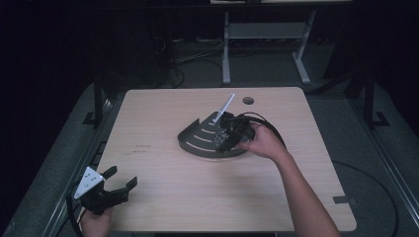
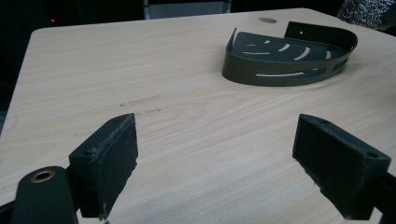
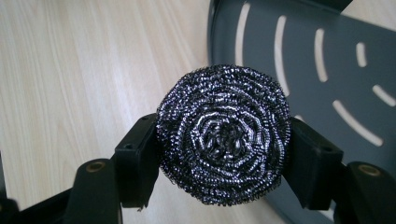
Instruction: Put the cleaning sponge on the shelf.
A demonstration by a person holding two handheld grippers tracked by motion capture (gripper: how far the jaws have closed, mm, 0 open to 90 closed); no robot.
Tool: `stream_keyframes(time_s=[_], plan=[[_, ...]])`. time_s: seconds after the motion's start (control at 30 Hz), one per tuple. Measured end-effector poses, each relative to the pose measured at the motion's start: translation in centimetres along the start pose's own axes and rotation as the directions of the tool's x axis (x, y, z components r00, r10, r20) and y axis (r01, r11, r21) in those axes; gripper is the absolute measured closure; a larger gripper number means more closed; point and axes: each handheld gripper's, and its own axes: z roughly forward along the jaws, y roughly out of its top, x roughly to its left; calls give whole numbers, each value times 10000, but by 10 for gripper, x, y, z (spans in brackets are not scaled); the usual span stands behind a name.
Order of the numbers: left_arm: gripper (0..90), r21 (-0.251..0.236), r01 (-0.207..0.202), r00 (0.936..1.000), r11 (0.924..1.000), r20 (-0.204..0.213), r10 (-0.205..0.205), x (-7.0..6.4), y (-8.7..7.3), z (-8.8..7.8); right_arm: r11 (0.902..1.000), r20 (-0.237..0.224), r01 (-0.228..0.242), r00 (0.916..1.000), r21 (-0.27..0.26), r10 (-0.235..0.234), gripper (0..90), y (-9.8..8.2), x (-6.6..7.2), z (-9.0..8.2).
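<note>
We find no readable writing anywhere. Our right gripper (image 3: 224,154) clamps a steel-wool scourer (image 3: 223,135) at the centre of its own view, over the slotted dark tray (image 3: 327,56), whose far rim is cut off at top right. Our left gripper (image 2: 215,163) sits wide apart at lower left in the high view, above the bare table (image 2: 140,56). A white stick (image 1: 225,107) rising from the tray is hard to identify.

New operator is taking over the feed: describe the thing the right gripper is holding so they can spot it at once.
Start at the wooden table, then find the dark slotted tray near its middle. Just above the tray, the right gripper clamps a round steel-wool scourer: a glittering coiled wire ball, unlike the tray's smooth matte metal.
</note>
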Motion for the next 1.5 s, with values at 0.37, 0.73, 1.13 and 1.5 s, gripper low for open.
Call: stream_keyframes(time_s=[0.37, 0.73, 1.13, 1.5], plan=[[134, 53, -95, 10000, 9999, 16, 95, -1, 0, 1, 9992, 179, -390, 9991, 8, 390, 338, 16, -23, 5], [134, 110, -180, 9998, 9998, -1, 180, -3, 1, 2, 9944, 344, -1023, 9943, 277, 1014, 337, 19, -41, 24], [134, 101, -58, 10000, 9999, 25, 58, -2, 1, 2, 9916, 488, -1222, 9916, 431, 1201, 337, 30, -51, 26], [134, 121, -90, 9999, 9999, 73, 89, -3, 0, 3, 9875, 595, -1503, 9873, 477, 1474, 336, 33, -58, 39]])
